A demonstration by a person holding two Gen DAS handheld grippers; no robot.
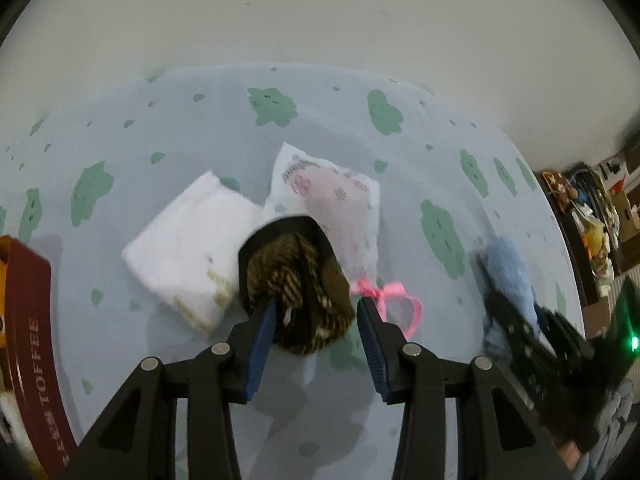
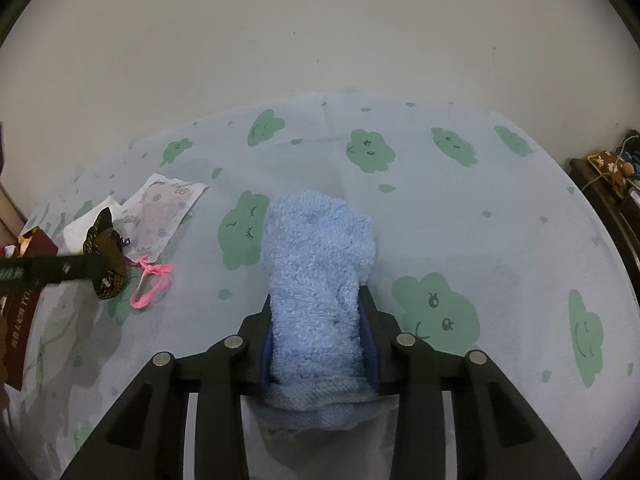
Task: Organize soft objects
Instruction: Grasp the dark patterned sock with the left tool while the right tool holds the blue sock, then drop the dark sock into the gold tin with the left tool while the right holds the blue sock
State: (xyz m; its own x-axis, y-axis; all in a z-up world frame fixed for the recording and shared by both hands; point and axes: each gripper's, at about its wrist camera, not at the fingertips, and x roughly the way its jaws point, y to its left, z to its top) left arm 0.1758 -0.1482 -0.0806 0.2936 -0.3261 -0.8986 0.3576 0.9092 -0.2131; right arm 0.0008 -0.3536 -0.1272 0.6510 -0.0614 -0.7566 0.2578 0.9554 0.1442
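In the left wrist view my left gripper (image 1: 316,304) has its blue pads around a brown and gold striped fabric pouch with a black rim (image 1: 296,280), held above the bed. Behind it lie a folded white towel (image 1: 188,248) and a white printed sachet (image 1: 336,208) tied with a pink ribbon (image 1: 394,300). In the right wrist view my right gripper (image 2: 318,312) is shut on a fluffy light blue towel (image 2: 316,264), which hangs over the bed. The left gripper with the pouch (image 2: 106,254) shows at the far left there.
The bed is covered by a pale blue sheet with green cloud figures (image 2: 460,220). A dark red toffee tin (image 1: 34,344) stands at the left edge. A plain wall rises behind the bed. Cluttered dark shelves (image 1: 600,216) stand to the right.
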